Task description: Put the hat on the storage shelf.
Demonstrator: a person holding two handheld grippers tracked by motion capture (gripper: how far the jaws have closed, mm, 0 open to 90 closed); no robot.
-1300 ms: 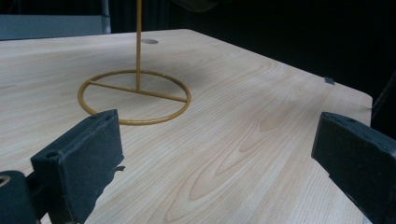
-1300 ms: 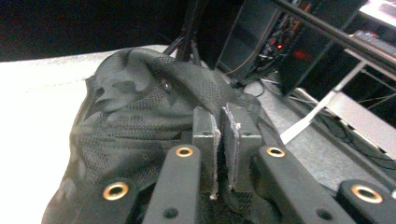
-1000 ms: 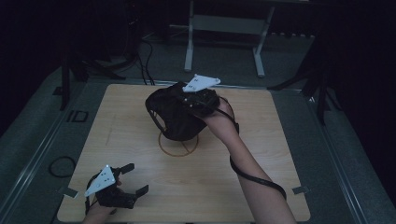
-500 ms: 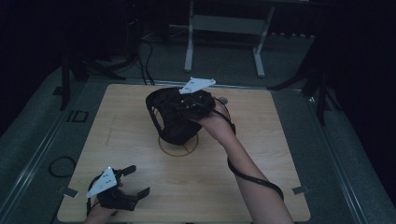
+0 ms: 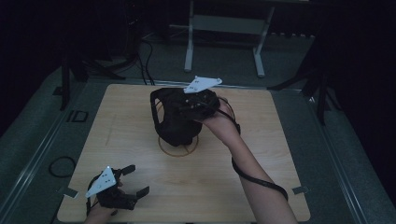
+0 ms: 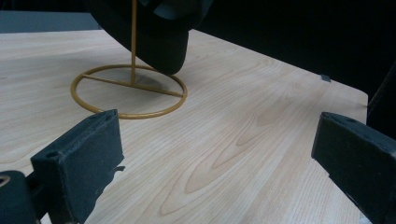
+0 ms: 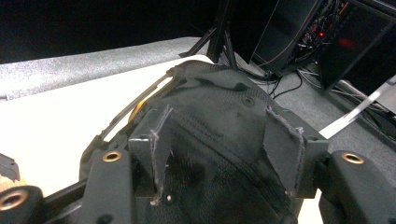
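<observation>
A black cap (image 5: 175, 119) hangs on a gold wire stand whose ring base (image 5: 179, 148) rests mid-table. My right gripper (image 5: 184, 106) is at the cap's top right side; its jaws have just been opening. In the right gripper view they stand apart over the cap's crown (image 7: 219, 107), the pads (image 7: 152, 144) not pressing on the fabric between them. Near the table's front left corner, my left gripper (image 5: 135, 179) is held open with nothing in it. The left gripper view shows the ring base (image 6: 128, 95) and the cap's lower edge (image 6: 159, 37) beyond my left gripper (image 6: 215, 144).
The light wooden table (image 5: 280, 140) stands on grey carpet. A metal frame (image 5: 224, 23) rises behind it, and cables (image 5: 60, 165) lie on the floor at the left. Tape marks (image 5: 299, 190) sit by the front corners.
The right hand has shifted only slightly at the cap, which stays on its stand. The left gripper has kept still.
</observation>
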